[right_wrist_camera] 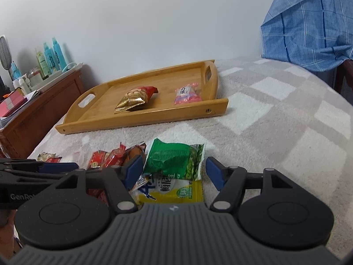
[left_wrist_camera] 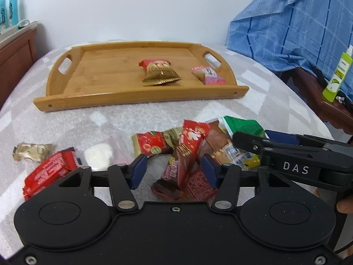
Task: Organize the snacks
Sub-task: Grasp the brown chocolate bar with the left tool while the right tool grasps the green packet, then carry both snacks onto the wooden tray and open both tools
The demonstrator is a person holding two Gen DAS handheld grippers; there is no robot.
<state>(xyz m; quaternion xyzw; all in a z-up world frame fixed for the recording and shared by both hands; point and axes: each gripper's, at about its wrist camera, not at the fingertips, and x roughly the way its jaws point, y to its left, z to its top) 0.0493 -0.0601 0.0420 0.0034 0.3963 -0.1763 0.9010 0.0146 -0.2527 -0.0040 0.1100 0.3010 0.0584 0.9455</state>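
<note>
A bamboo tray (left_wrist_camera: pixel 141 100) lies on the checked blanket and holds a gold-and-red packet (left_wrist_camera: pixel 160 72) and a pink packet (left_wrist_camera: pixel 208 75). Nearer, several snacks lie in a loose pile. My left gripper (left_wrist_camera: pixel 174 172) is open and low over the pile, its blue pads on either side of a red-and-brown bar (left_wrist_camera: pixel 187 145); the left pad stands clear of it. My right gripper (right_wrist_camera: pixel 174 172) is open around a green packet (right_wrist_camera: pixel 174 161) that lies on a yellow packet (right_wrist_camera: pixel 176 192); its right pad is clear of the packet.
A red wrapper (left_wrist_camera: pixel 48 172), a white candy (left_wrist_camera: pixel 98 156) and a small gold packet (left_wrist_camera: pixel 30 152) lie left of the pile. A wooden cabinet with bottles (right_wrist_camera: pixel 50 57) stands at the left. Blue checked cloth (left_wrist_camera: pixel 297 26) and a green bottle (left_wrist_camera: pixel 337 77) are at the right.
</note>
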